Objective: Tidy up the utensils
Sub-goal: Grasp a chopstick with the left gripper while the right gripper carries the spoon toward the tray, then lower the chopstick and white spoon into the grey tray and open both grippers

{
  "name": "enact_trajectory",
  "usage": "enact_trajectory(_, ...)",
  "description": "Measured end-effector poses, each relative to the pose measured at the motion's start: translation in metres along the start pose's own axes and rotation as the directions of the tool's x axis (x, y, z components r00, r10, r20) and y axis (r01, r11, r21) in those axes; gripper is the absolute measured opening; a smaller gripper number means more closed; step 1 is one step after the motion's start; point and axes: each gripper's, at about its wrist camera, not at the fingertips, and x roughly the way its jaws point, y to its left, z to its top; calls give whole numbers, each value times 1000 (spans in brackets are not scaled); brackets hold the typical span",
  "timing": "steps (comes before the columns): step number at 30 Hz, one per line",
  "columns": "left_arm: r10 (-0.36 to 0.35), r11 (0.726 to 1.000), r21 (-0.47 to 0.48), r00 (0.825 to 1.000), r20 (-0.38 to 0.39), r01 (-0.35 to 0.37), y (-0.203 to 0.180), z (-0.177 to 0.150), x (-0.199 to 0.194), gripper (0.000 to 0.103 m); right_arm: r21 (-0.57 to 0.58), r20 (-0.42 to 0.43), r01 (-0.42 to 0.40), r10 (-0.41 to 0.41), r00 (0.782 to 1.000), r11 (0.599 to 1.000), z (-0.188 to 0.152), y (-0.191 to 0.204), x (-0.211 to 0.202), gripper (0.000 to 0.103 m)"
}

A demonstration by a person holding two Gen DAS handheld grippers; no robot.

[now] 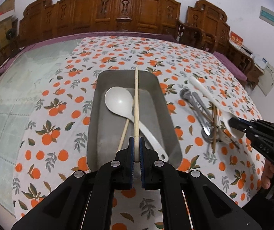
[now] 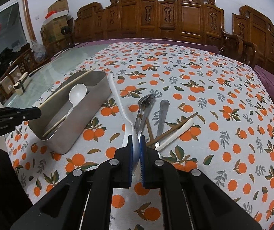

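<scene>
Hovering over the metal tray (image 1: 152,88), the left gripper (image 1: 136,143) pinches a pale chopstick (image 1: 136,99) lengthwise. Beside the tray, the right gripper (image 2: 136,143) clamps a white spoon (image 2: 117,97), probably by its bowl. Lower the chopstick flat before releasing.

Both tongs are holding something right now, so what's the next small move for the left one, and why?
Probably lower the left tongs a little and let go. They are shut on a light chopstick already lined up over the metal tray, where a white spoon and another chopstick lie. The right tongs grip a white spoon beside the tray.
</scene>
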Motion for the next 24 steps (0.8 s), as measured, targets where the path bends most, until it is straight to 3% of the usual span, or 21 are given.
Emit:
enact_trajectory(11, 13, 1000, -21, 1000, -21, -13, 8, 1, 10, 8, -10, 4, -8, 8, 1000, 1000, 3, 13, -4, 7)
enact_trajectory(19, 15, 1000, -14, 999, 50, -14, 18, 13, -11, 30, -41, 6, -15, 16, 1000, 999, 18, 56, -10, 7)
enact_trajectory(23, 21, 1000, -14, 997, 74, -20, 29, 17, -21, 34, -51, -7, -6, 5, 1000, 999, 25, 71, -4, 8)
enact_trajectory(24, 26, 1000, -11, 996, 82, -25, 32, 18, -24, 43, -52, -13, -2, 2, 1000, 999, 28, 75, -1, 7)
